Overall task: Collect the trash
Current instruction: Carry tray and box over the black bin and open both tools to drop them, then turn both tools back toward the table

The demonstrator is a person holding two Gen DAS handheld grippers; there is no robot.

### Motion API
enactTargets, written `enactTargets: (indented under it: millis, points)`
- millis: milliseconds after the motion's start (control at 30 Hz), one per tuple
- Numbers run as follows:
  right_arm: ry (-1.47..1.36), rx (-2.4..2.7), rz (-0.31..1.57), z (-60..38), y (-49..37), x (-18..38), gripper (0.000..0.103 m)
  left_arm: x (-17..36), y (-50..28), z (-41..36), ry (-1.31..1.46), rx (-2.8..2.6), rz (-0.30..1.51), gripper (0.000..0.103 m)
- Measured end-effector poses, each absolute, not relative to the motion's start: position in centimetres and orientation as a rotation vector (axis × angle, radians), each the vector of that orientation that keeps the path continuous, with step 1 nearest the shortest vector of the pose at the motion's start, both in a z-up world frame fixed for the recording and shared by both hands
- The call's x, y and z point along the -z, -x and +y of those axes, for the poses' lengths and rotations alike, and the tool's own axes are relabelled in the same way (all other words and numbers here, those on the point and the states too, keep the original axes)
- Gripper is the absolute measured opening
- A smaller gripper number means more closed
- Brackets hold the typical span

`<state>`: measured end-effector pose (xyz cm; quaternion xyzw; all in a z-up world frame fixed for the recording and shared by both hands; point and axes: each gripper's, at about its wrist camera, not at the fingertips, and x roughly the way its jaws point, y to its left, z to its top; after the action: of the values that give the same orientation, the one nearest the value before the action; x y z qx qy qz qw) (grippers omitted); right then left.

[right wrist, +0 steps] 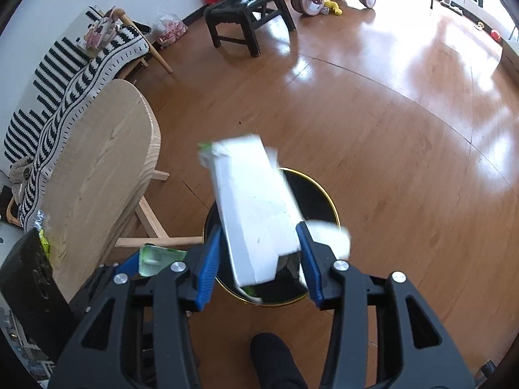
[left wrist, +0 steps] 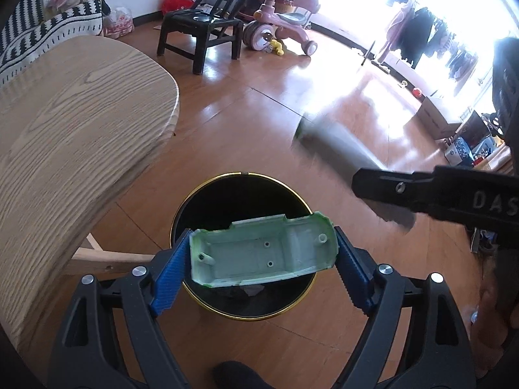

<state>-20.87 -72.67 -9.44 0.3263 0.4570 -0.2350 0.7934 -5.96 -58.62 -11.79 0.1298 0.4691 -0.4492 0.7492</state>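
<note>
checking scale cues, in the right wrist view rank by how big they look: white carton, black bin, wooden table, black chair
1. wooden table
2. white carton, though it is nearest the camera, so enlarged
3. black bin, partly hidden, so its rank against the chair is unsure
4. black chair

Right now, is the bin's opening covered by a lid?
No: in the left wrist view the black bin stands open, its gold rim ringing a dark interior below the green toy car shell.
</note>
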Motion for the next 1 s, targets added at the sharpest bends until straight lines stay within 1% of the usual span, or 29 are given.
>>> enactTargets:
  millis: [33,67,100,367,533,600,700,800,933,1000]
  points:
    - [-0.703,0.506,0.972,-72.7,20.9,9.3,0.053,11.8,5.9,-58.6,-0.282,0.982,1.025,0.087]
    - [-0.704,0.509,0.964,-72.7,21.0,9.1,0.058,11.8,5.9,-58.6,-0.275,0.983,1.028,0.089]
    - [-0.702,0.512,0.961,-72.7,21.0,9.0,0.06,11.8,5.8,-58.6,-0.267,0.985,1.031,0.09]
    - [-0.669,0.524,0.932,-72.1,20.3,7.9,0.063,11.4,5.8,-57.5,-0.244,0.994,1.045,0.092]
    - [-0.593,0.518,0.911,-69.7,18.5,6.0,0.066,9.8,5.6,-54.3,-0.233,0.994,1.023,0.092]
    - [-0.546,0.498,0.898,-67.7,17.1,4.9,0.071,8.7,5.3,-52.1,-0.22,0.983,1.003,0.092]
    - [-0.462,0.449,0.875,-63.7,14.6,2.8,0.077,6.3,3.9,-46.5,-0.199,0.916,0.945,0.094]
    - [-0.392,0.37,0.852,-58.8,11.9,0.8,0.079,4.5,2.2,-41.0,-0.19,0.847,0.906,0.094]
    - [-0.307,0.25,0.835,-51.1,8.1,-1.3,0.08,2.4,-0.3,-31.5,-0.193,0.708,0.861,0.095]
    - [-0.27,0.189,0.831,-47.1,6.0,-2.0,0.084,1.8,-1.3,-26.6,-0.203,0.622,0.834,0.095]
